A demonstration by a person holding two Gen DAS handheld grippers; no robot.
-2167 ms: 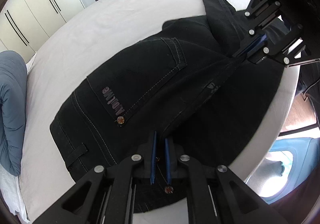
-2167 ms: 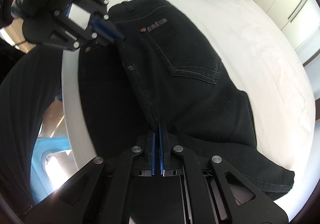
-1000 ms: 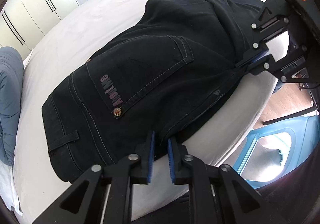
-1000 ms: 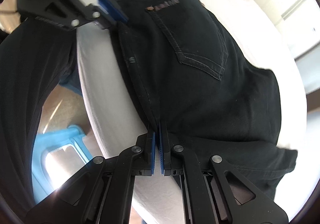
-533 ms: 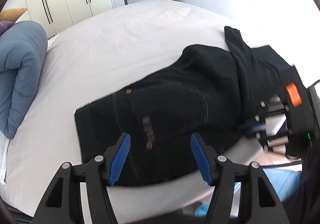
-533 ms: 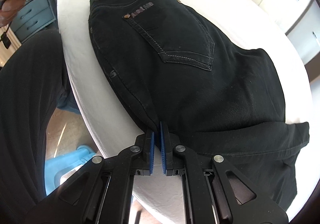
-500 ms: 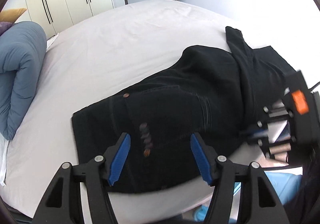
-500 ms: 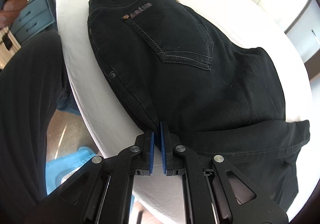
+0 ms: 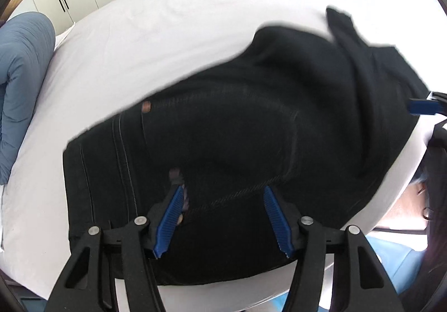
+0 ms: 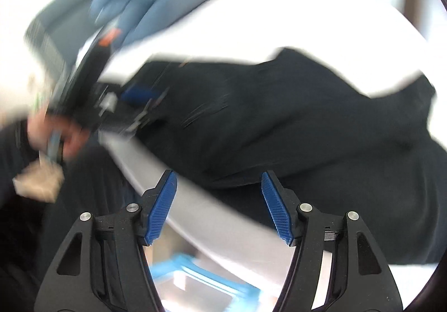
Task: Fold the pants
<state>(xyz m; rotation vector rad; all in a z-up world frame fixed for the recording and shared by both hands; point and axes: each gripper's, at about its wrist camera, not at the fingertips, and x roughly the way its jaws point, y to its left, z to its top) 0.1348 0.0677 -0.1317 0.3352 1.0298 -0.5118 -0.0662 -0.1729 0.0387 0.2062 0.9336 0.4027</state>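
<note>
Left gripper [image 9: 223, 218] hangs over the waistband end of the pants [image 9: 237, 127] with its blue pads [image 9: 169, 218] spread wide and nothing between them. Right gripper [image 10: 219, 204] is likewise spread, its jaws empty, poised at the near edge of the bed [image 9: 156, 24] above the leg portion; the right wrist view is heavily blurred, so finer detail there cannot be read.

The pants lie folded lengthwise on the white bed, along its near edge. The waistband points toward the pillow end, where a blue pillow [image 9: 19, 72] lies. The legs run the other way, and part of the leg fabric is bunched into a raised ridge at the far end.

Handling notes, as judgement:
- Material appears to be black denim: moderately heavy, limp, with no stiffness to hold a shape once lifted.
- Surface is not slippery; ribbed pads should hold it with ordinary clamping force.
- It is not fragile, and no crush risk applies.
- Thick points (waistband, pocket seams, side seam) give the most secure bite.
- Take hold at the two corners of one end, one gripper each, pinching all layers together, so the stacked layers do not slide apart when carried over.
</note>
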